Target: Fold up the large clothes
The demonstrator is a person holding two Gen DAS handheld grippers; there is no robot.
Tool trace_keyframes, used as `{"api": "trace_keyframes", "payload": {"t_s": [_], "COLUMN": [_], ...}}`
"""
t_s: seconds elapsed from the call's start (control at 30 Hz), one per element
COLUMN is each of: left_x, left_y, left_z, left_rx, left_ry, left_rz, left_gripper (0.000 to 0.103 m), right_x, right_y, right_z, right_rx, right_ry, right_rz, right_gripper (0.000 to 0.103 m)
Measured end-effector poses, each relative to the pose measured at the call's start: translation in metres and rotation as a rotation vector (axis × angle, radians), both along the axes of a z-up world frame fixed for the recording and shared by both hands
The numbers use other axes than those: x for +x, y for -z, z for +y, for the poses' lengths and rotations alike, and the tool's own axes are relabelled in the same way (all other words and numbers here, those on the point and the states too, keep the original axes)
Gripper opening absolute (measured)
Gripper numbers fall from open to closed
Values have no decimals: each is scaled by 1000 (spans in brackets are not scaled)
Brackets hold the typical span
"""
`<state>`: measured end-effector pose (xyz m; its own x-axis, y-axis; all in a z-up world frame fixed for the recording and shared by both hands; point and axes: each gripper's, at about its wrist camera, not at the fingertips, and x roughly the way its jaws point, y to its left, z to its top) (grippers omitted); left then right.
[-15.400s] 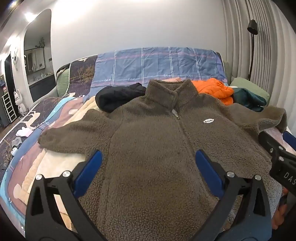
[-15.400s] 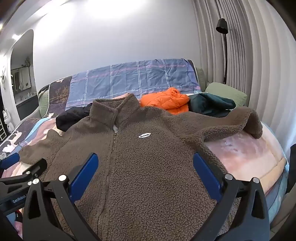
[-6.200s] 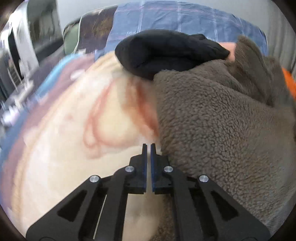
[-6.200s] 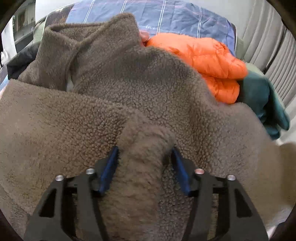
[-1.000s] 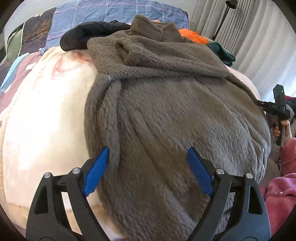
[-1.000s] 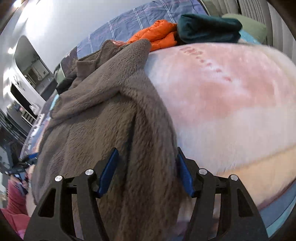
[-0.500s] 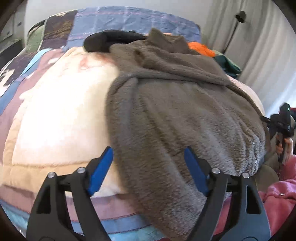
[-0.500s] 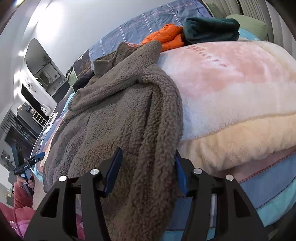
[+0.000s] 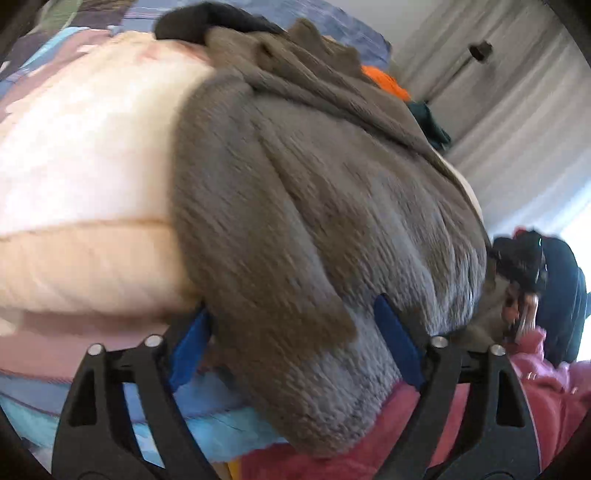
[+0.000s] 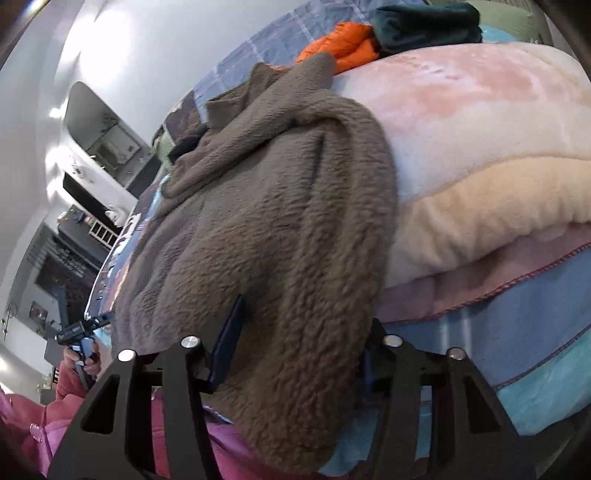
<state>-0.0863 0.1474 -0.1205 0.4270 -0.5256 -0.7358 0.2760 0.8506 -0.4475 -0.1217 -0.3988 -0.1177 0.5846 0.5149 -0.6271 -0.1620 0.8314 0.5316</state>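
Observation:
A brown fleece jacket (image 9: 314,177) lies on the bed with both sleeves folded across it, and its hem hangs over the near bed edge. It also shows in the right wrist view (image 10: 277,221). My left gripper (image 9: 295,339) is open, its blue pads either side of the jacket's lower left hem corner. My right gripper (image 10: 295,332) is open around the lower right hem corner, the fleece bunched between its fingers. Each gripper appears small in the other's view.
A pink and cream blanket (image 9: 74,166) covers the bed (image 10: 498,314). A black garment (image 9: 207,18), an orange jacket (image 10: 340,44) and a dark green garment (image 10: 424,22) lie at the head. My pink clothing (image 9: 535,387) is close below. Curtains (image 9: 517,92) hang at the right.
Both grippers have dropped lower at the bed edge and moved in onto the hanging hem. The views tilted, the left one blurred by motion. The jaws narrowed slightly around the fleece.

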Motion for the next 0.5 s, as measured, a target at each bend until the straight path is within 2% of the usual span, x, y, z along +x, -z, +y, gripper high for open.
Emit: {"api": "trace_keyframes", "payload": {"t_s": [0.03, 0.07, 0.1, 0.2, 0.37, 0.5], "left_x": [-1, -1, -1, -7, -22, -28], "left_y": [3, 5, 1, -33, -117, -158], "left_z": [-6, -10, -10, -14, -15, -13], "left_rx": [11, -5, -34, -64, -123, -133], "left_ry": [8, 8, -6, -23, -47, -69], "left_rz": [-1, 1, -7, -131, -411, -518], "left_gripper": [53, 31, 23, 18, 16, 15], "right_x": [0, 0, 0, -2, -6, -13], "right_y": [-3, -7, -14, -45, -97, -134], "right_z": [0, -2, -4, -6, -9, -12], "right_rx": [3, 31, 75, 141, 250, 284], "right_ry": [15, 27, 38, 42, 32, 23], "right_rz": [-3, -5, -18, -90, -230, -316], "right_gripper": [16, 15, 13, 12, 10, 10]}}
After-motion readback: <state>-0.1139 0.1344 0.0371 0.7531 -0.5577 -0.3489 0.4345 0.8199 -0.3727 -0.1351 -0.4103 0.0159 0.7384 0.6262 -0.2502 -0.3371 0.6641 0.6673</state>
